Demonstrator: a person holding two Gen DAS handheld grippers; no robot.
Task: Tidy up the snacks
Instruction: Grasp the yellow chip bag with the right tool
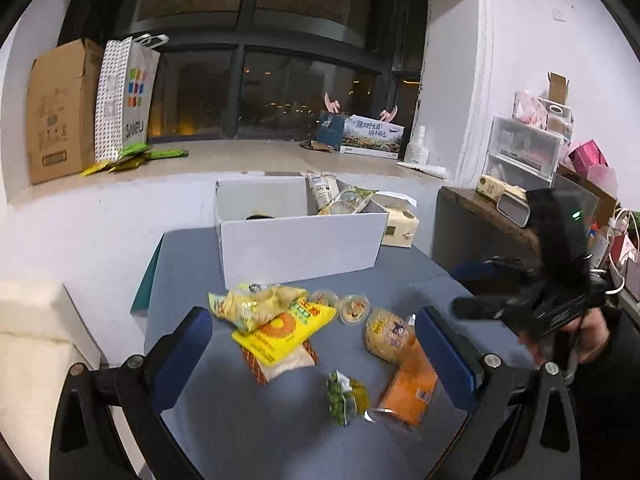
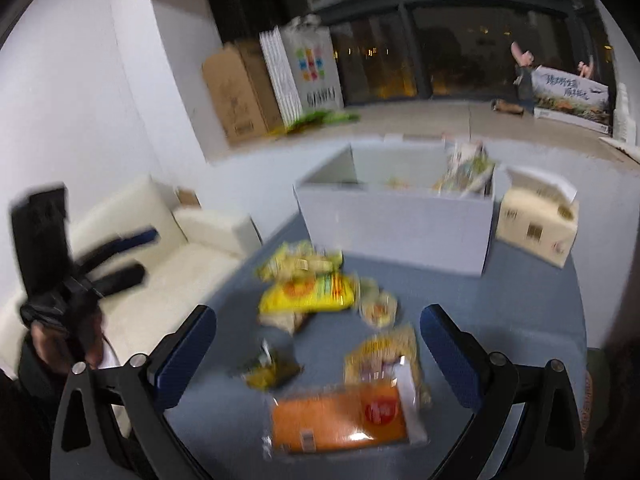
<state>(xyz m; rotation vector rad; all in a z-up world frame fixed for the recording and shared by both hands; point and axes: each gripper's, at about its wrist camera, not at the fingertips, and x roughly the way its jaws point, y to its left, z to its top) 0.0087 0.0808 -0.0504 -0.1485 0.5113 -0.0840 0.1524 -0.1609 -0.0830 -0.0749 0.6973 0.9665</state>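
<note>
**Box half filled, snacks loose on the table**

Both grippers hang over the blue table (image 1: 400,276) with their fingers spread wide and nothing between the pads. Beyond the fingertips of the left gripper (image 1: 316,344) stands the white box (image 1: 300,240), open at the top. Its right end holds a few packets (image 1: 340,198) standing upright and leaning on each other; something dark (image 1: 259,216) shows low at the left end, too hidden to name. The rest of the inside looks bare white wall.

Between that gripper's fingers lie the loose snacks — a yellow bag (image 1: 280,330) with a crumpled pale one (image 1: 260,300) on top of it, two small round cups (image 1: 352,308) just beyond, a round yellow pack (image 1: 386,334) close to the right finger, an orange pack (image 1: 408,392) touching that finger's inner side, and a small green pea bag (image 1: 344,396) nearest the camera.

The right gripper (image 2: 318,354) looks at the same heap, blurred: the orange pack (image 2: 340,420) lies low between its fingers, the yellow bag (image 2: 308,292) farther out, the box (image 2: 396,224) past the tips. A tissue box (image 2: 536,220) sits just right of the box, beyond the right finger.

On the sill behind stand a cardboard carton (image 1: 60,112) and a paper bag (image 1: 124,96) — green sachets (image 1: 136,156) lie at their foot.
</note>
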